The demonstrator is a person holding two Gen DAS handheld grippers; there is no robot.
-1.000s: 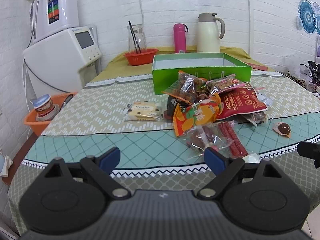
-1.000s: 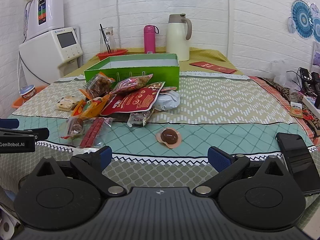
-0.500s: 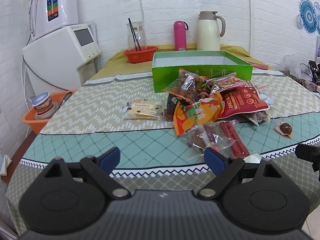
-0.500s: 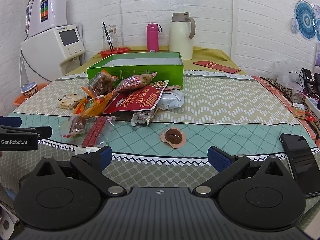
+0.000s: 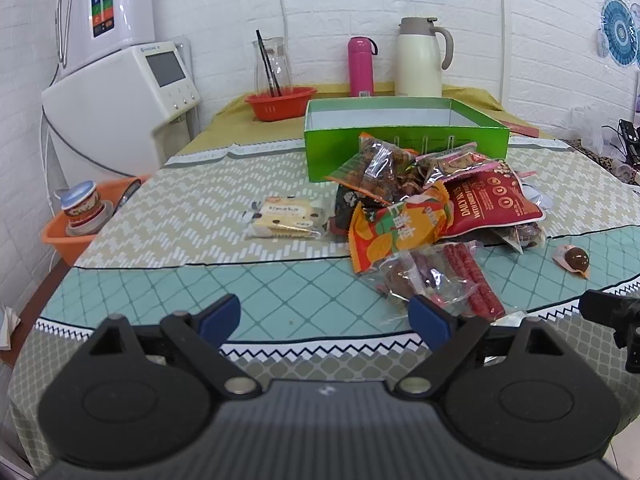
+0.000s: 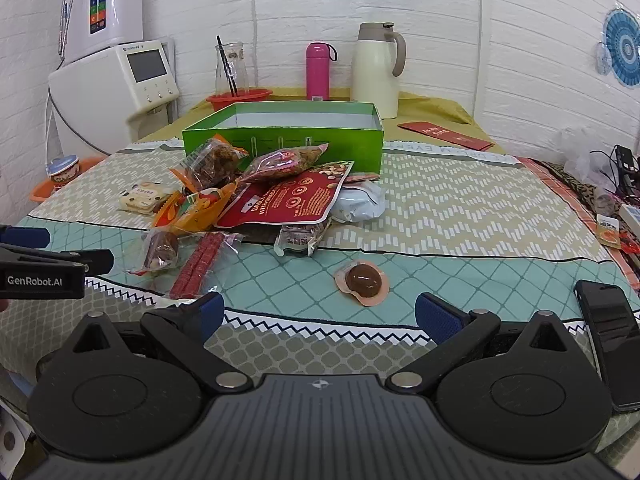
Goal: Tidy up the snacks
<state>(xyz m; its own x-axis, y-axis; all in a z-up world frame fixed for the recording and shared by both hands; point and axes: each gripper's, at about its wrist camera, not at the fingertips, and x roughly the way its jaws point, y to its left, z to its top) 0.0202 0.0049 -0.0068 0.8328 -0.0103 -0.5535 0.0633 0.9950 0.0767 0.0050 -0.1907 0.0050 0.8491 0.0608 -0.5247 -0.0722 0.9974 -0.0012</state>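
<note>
Edged nearer the snacks (image 5: 432,216) over the last second: left gripper (image 5: 326,314) and right gripper (image 6: 320,314), both spread, empty. Pile heaped against green box (image 6: 280,136); sorting yet to start.

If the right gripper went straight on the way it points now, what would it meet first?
Probably the brown round snack lying alone on the tablecloth, just right of centre between the open right gripper and the pile. Depth is hard to judge; it might pass above it.

white brick wall (image 5: 320,0), patterned tablecloth (image 5: 180,216)
</note>
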